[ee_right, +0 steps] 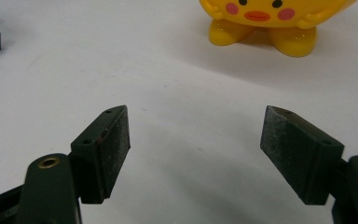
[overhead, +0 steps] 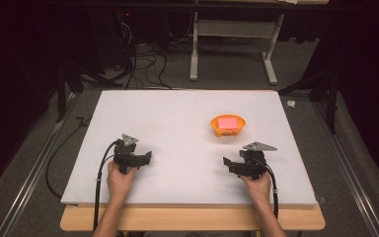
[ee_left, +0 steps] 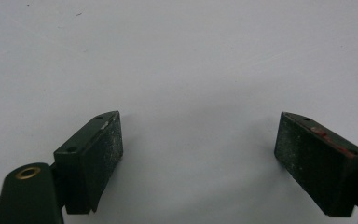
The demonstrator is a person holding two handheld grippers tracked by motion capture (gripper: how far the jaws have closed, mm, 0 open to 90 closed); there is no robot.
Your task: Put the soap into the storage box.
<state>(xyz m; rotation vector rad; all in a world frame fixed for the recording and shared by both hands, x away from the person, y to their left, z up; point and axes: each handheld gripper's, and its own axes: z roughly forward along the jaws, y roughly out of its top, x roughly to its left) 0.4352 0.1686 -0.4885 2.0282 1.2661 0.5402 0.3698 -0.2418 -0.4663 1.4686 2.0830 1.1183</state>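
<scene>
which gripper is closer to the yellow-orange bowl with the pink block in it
Right. The right gripper sits just short of the yellow-orange bowl; the left gripper is well off to its left.

In the high view the white board [overhead: 187, 133] is evenly and brightly lit from above, while the room around it falls off to near black at the upper left and right of the frame. The picture is soft, with fine detail smeared. The bowl [overhead: 228, 125] casts only a faint shadow.

Both gripper views are sharper up close: the pads [ee_left: 107, 154] show speckled grain, though the frame bottoms blur. Soft grey shadows pool between the jaws. In the right gripper view the toy [ee_right: 265, 23] at the top is slightly soft, with small glare spots on its feet.
</scene>
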